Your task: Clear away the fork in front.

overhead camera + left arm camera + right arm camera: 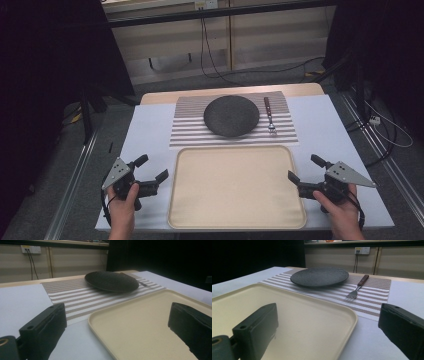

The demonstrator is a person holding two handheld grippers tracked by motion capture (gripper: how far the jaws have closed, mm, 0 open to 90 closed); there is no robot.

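Both tongs gape beside the tray; no legible writing.

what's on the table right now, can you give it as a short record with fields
surface: table with white cover
mat: striped placemat at the far side
plate: dark plate lying on the placemat
fork: fork on the placemat, right of the plate, prongs toward the person
tray: cream tray, bare, near side, between the grippers
left gripper: left gripper, jaws open, left of the tray, holding nothing
right gripper: right gripper, jaws open, right of the tray, holding nothing
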